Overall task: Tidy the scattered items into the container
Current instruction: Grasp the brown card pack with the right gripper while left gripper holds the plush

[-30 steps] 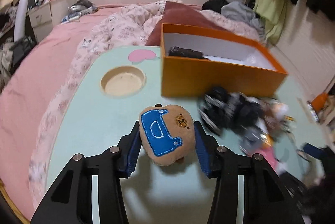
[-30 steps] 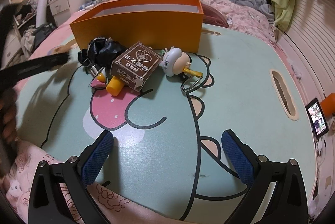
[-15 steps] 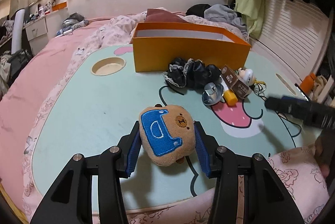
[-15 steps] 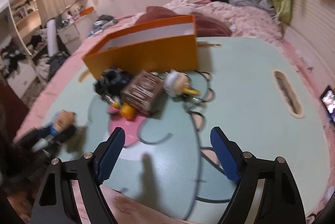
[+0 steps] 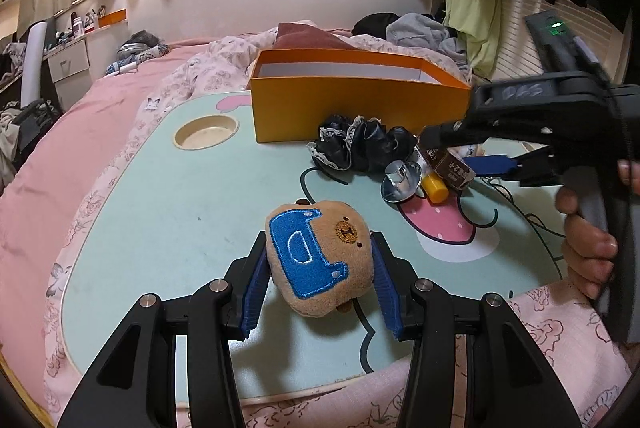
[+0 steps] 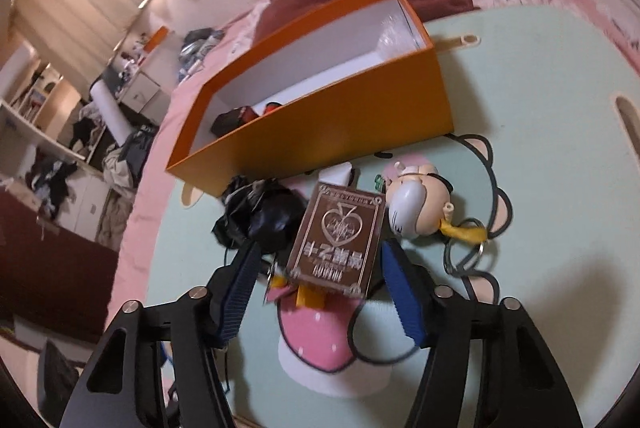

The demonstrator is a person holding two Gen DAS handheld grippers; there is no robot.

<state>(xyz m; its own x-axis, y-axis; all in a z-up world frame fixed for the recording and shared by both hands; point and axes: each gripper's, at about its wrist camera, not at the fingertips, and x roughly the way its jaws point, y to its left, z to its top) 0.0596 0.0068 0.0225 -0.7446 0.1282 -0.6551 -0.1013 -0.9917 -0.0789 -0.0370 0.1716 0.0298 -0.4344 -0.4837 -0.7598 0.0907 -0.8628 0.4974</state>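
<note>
My left tongs (image 5: 318,278) are clenched on a small brown plush bear (image 5: 318,258) with a blue embroidered patch; both blue pads press into its sides, and it sits near me above the mint-green surface (image 5: 180,211). The orange box (image 5: 352,107), the container, stands at the far side of this surface, open at the top, with a white inside. In the right wrist view I see some dark and red things lying in its left end, but I cannot tell what they are.

Between the box and me lies the rest of the scattered pile. There is a black frilly scrunchie (image 5: 360,143) just in front of the box, a shiny metal piece (image 5: 400,179) near it, and a yellow cap (image 5: 436,187) touching the pile on the right.

My right tongs (image 6: 320,292) are over this pile, and the jaws have just been closing. A brown card box (image 6: 340,244) with a heart print stands between the two blue pads (image 6: 236,292), but there is a gap on each side, so the pads do not press on it. Just right of the card box lies a white toy figure (image 6: 416,203) with a yellow strap and a key ring (image 6: 468,248). In the left wrist view the right tongs come in from the right, and a hand (image 5: 588,244) holds the handle.
</note>
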